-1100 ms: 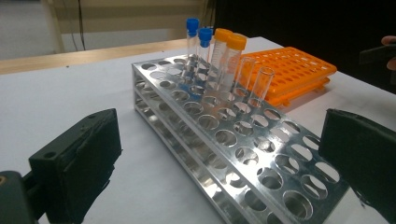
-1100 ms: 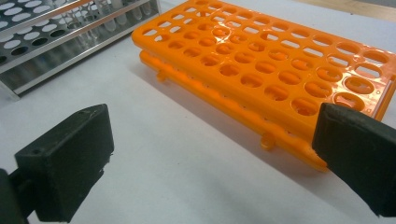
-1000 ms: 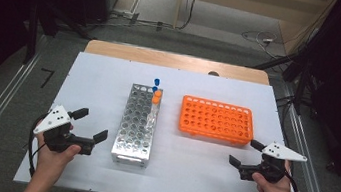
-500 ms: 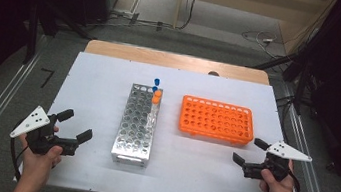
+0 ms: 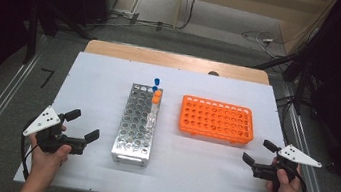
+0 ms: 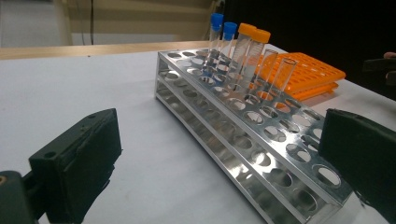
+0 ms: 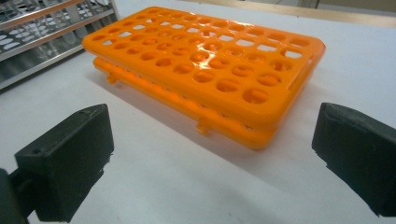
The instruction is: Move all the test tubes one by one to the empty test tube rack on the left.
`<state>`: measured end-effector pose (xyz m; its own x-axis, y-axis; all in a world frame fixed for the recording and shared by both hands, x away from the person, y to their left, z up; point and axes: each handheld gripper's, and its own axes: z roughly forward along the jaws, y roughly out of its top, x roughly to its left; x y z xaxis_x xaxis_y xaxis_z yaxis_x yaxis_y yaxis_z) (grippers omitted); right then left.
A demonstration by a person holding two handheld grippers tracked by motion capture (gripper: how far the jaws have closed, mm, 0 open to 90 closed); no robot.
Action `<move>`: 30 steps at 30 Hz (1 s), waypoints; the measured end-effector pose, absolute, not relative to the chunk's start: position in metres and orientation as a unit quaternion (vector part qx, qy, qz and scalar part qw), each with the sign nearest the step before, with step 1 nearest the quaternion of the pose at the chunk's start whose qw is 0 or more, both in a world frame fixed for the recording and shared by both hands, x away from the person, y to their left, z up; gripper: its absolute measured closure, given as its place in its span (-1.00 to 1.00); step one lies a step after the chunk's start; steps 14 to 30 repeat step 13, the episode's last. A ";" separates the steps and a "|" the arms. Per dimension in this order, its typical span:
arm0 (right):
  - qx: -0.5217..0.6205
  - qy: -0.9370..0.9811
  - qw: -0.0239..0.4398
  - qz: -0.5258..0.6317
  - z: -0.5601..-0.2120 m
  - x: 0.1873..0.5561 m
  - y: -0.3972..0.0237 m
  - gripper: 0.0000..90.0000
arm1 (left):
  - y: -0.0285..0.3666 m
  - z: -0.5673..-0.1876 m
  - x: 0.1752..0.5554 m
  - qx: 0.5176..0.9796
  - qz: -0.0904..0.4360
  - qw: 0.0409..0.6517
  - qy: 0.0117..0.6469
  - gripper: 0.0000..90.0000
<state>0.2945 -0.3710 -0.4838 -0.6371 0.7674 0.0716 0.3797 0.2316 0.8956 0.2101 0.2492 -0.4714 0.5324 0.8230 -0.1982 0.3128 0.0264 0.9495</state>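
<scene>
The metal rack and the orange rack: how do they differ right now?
The metal rack is shiny silver and runs away from the person; the orange rack is plastic and lies crosswise. The metal rack holds capped tubes at its far end; the orange rack's holes are all empty. Both rest flat on the white table, untouched.

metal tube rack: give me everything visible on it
The metal rack is a shiny steel-looking block of perforated tiers, lying flat on the white table with its long side running away from the person. At its far end stand two blue-capped tubes, two orange-capped tubes and two uncapped clear ones. Neither gripper touches it.
</scene>
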 end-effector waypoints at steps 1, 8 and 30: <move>0.383 0.757 0.196 0.491 -0.485 0.295 -0.372 -1.00 | 0.250 -0.472 0.210 0.661 0.222 0.574 0.430 -1.00; 0.382 0.761 0.197 0.486 -0.484 0.295 -0.369 -1.00 | 0.248 -0.472 0.211 0.664 0.220 0.570 0.430 -1.00; 0.381 0.764 0.195 0.483 -0.484 0.296 -0.368 -1.00 | 0.246 -0.471 0.211 0.667 0.222 0.567 0.429 -1.00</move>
